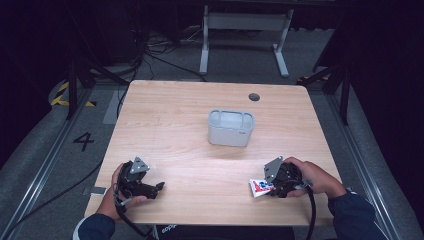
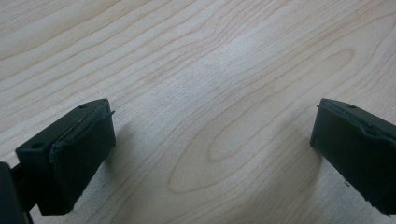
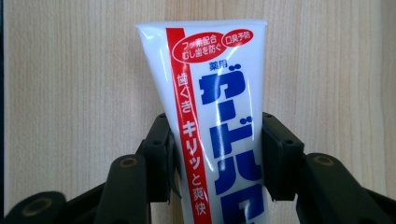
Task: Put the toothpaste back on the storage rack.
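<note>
A white toothpaste tube [image 3: 215, 93] with a red stripe and blue lettering lies on the wooden table [image 1: 200, 110] near its front right edge. My right gripper [image 3: 215, 156] is shut on the tube, one pad pressing each side of it. In the high view the tube's flat end [image 1: 259, 187] sticks out to the left of the right gripper [image 1: 269, 189]. At the front left, my left gripper [image 1: 159, 187] rests on the table, pointing right. Its jaws stand wide open in the left gripper view [image 2: 212, 140], with bare wood between them.
A small grey open-topped bin [image 1: 230, 136] stands near the middle of the table, beyond both grippers. A round cable hole [image 1: 254, 96] sits near the far edge. A white table frame [image 1: 245, 35] and cables lie on the floor beyond.
</note>
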### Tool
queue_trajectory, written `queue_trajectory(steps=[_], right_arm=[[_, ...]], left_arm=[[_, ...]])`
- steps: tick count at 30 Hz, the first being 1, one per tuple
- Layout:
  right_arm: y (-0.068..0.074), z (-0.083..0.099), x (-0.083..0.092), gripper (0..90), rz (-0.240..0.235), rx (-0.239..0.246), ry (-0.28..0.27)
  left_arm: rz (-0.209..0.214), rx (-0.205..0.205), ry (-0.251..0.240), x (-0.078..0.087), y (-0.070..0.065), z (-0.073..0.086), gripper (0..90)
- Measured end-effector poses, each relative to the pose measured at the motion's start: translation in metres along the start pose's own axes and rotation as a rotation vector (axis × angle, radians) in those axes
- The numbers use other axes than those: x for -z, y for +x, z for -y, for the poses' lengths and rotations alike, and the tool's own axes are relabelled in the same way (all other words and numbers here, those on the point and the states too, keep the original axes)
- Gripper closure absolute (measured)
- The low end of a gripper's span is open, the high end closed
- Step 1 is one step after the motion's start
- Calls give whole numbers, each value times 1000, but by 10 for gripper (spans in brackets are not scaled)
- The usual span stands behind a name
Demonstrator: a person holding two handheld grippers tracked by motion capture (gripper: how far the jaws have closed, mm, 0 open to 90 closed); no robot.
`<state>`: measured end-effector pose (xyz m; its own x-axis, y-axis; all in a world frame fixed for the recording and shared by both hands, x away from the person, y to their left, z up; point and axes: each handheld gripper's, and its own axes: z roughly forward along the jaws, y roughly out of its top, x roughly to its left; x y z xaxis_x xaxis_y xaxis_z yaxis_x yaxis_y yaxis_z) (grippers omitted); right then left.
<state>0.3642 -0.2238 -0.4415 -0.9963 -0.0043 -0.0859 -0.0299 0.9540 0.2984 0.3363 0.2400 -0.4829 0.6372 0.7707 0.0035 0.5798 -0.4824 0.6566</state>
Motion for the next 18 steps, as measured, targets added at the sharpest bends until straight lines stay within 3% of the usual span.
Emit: queue_trajectory(steps=[5,10,18], right_arm=[[-1,2,3,552,-4,-19,-39],[-3,5,7,564,9,-23,-122],[-3,6,11,574,13,-43,-189]], left_arm=[[-4,-6,-3,0,0,0,5],[1,2,1,0,0,0,4],[5,5,2,0,0,0,4]])
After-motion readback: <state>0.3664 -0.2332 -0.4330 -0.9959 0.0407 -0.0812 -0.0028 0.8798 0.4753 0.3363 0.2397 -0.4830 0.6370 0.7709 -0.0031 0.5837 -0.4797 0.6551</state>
